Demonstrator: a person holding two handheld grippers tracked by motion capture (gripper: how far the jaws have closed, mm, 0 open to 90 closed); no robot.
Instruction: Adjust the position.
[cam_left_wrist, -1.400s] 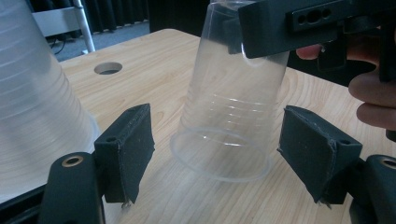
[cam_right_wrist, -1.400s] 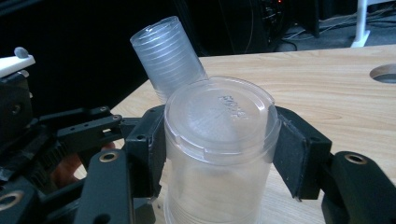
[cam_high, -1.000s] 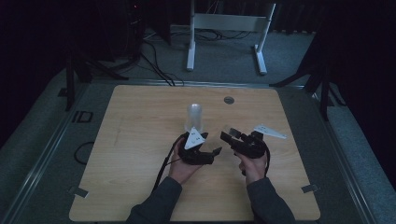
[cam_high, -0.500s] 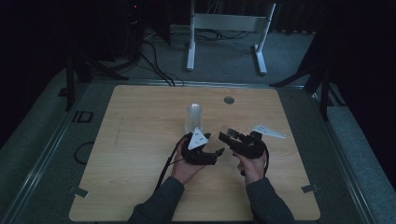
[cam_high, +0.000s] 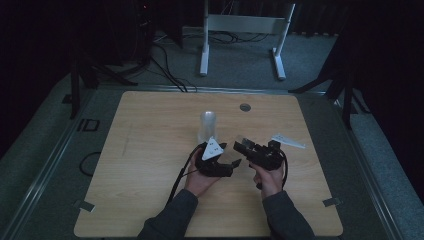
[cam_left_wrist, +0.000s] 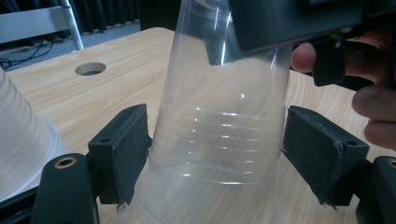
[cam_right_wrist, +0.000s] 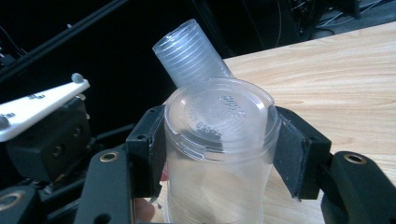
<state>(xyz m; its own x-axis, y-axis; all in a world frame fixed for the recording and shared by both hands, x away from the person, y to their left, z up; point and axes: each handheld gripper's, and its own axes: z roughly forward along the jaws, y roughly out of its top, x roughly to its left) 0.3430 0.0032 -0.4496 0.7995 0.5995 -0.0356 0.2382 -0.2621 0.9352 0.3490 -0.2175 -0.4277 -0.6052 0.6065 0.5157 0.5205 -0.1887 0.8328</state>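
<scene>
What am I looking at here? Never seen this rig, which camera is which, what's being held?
There is no robot: a person at a table holds a hand-operated two-jaw gripper in each hand. The high view looks down from above the person's side, with the forearms coming in from the bottom. The other two pictures come from a camera on each gripper, looking along its black jaws.

On the table stands a stack of clear cups, upside down, and there is a round hole near the far edge.

The right gripper is shut on a single cup, near its base. The left gripper has the wide end of the same cup between its jaws; they have just been opening and now sit loosely around it, so it looks like a release.
</scene>
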